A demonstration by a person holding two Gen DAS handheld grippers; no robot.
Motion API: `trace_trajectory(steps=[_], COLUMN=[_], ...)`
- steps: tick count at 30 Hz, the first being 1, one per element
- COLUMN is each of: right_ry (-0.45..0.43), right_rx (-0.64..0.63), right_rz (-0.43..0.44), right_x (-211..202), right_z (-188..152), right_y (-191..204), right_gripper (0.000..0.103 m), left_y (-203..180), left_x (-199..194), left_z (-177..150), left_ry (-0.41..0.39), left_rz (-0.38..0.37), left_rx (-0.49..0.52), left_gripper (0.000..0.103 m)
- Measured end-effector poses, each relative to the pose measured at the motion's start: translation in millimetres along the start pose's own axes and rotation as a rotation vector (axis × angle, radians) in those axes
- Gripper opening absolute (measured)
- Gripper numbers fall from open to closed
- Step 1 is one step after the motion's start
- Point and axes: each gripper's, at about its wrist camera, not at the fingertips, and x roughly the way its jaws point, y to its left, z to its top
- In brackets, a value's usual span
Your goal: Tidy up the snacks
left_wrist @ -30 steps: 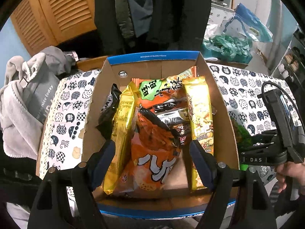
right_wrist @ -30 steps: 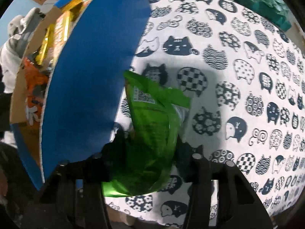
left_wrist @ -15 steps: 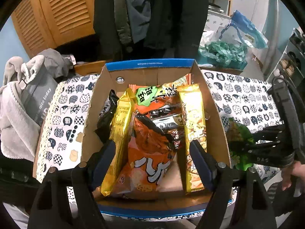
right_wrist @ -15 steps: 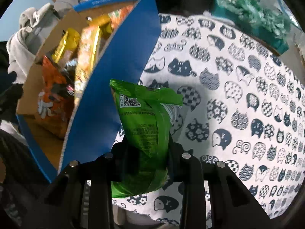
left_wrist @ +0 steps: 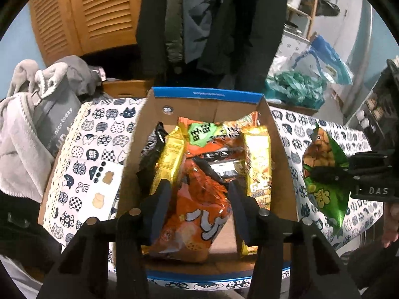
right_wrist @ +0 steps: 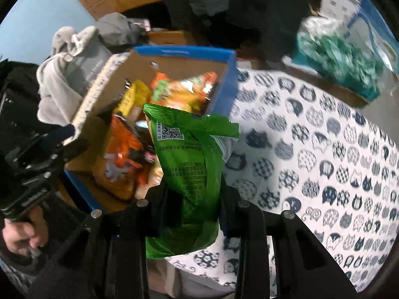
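Note:
A blue-rimmed cardboard box stands on the cat-print tablecloth and holds several snack packets. My left gripper reaches into its near end. Its jaws are closing, and the pads meet the sides of the orange snack bag that lies between them. Yellow packets flank that bag. My right gripper is shut on a green snack bag, holding it upright in the air just right of the box. The left wrist view shows the same green bag beside the box's right wall.
Grey clothes are heaped at the table's left end. A teal plastic bag sits behind the table at the right. Dark coats hang behind the box. The cloth stretches out right of the box.
My right gripper closed on the green bag and lifted it from the cloth up beside the box. The left jaws narrowed around the orange bag.

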Motion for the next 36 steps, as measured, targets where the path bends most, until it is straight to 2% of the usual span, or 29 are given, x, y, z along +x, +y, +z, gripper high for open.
trace_trajectory(steps=[10,12,15,16,20,22,24,29,32,36], right_ry=[-0.008,-0.002,0.003,0.000,-0.025,-0.041,-0.056,-0.117,-0.159,-0.202], right_rx=[-0.065,-0.073,-0.078,-0.080,-0.065,-0.050,-0.048,-0.076,-0.109,-0.142], right_rz=[0.024,0.031,0.025,0.026,0.020,0.021,0.012,-0.050,-0.091,-0.108], right_x=[15,19,21,20,10,2,-5,-30,-45,-61], right_z=[27,29,31,31,31,30,28,21,16,6], right_y=[39,44,47,47,41,37,35,35,38,42], right_gripper=[0.031,0.034,0.036,0.038,0.045,0.050,0.060,0.073,0.074,0.074], left_y=[24,26,29,30,35,37,37,25,14,-3], left_x=[-14,-15,-14,-14,-19,-23,-29,-49,-65,-88], left_z=[4,3,1,0,2,4,5,8,10,10], left_ry=[-0.061,-0.068,-0.073,-0.076,-0.077,-0.085,-0.099,-0.130,-0.162,-0.216], left_rz=[0.011,0.016,0.021,0.027,0.042,0.040,0.045,0.076,0.090,0.129], left_rx=[-0.088,-0.096,-0.108,-0.112,-0.140,-0.158,-0.164,-0.147,-0.115,-0.065], left_gripper=[0.049,0.050,0.069,0.073,0.074,0.082,0.082,0.087,0.090,0.101])
